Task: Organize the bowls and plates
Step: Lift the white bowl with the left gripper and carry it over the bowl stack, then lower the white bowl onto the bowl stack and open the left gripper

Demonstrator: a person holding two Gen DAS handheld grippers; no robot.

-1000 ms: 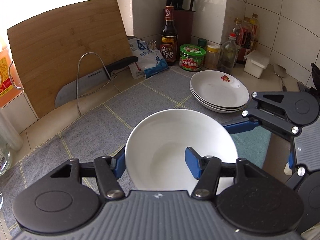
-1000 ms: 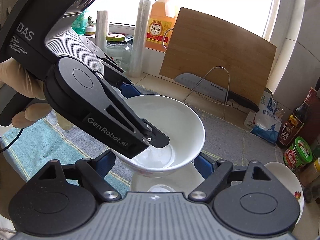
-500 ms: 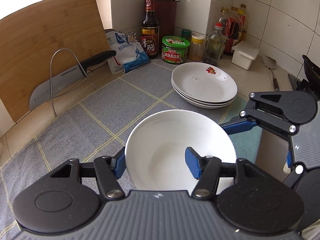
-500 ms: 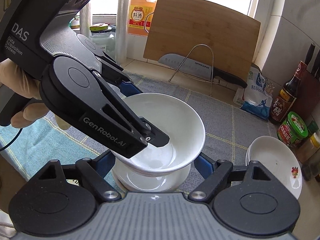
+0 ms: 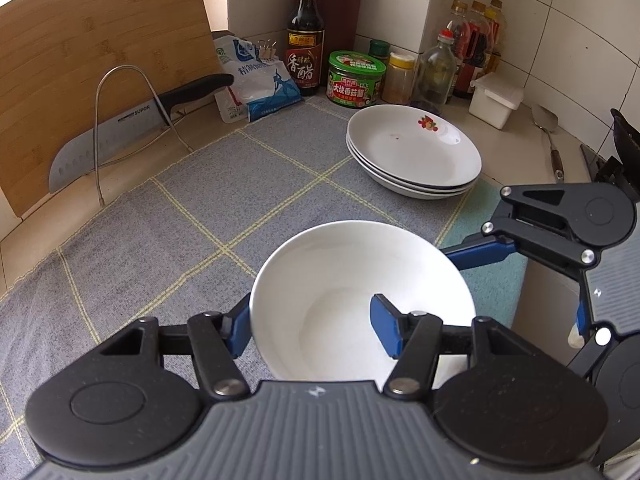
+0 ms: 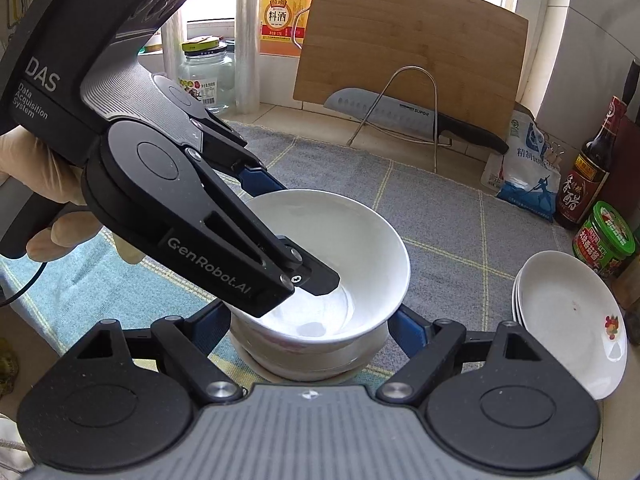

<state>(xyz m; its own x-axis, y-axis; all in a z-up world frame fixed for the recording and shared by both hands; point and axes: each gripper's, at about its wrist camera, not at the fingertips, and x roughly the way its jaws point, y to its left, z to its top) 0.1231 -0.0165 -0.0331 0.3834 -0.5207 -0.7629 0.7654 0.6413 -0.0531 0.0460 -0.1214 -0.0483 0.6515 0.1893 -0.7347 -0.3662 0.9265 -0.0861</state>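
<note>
My left gripper [image 5: 310,326] is shut on the rim of a white bowl [image 5: 360,300], one finger inside and one outside. In the right wrist view this bowl [image 6: 344,248] sits nested in a second white bowl [image 6: 316,364] below it. My right gripper [image 6: 310,322] is open, its blue fingers on either side of the lower bowl, apart from it. A stack of white plates [image 5: 414,152] with a small red print stands on the grey mat to the far right, also in the right wrist view [image 6: 568,316].
A bamboo cutting board [image 5: 92,60] and a cleaver [image 5: 120,132] on a wire rack stand at the back. A salt bag [image 5: 252,80], vinegar bottle [image 5: 306,40], green jar [image 5: 356,78] and condiment bottles line the wall. The counter edge is at the right [image 5: 520,280].
The held bowl has come down onto the lower bowl, and both grippers have shifted along the mat toward the plates. The left gripper's hold is unchanged.
</note>
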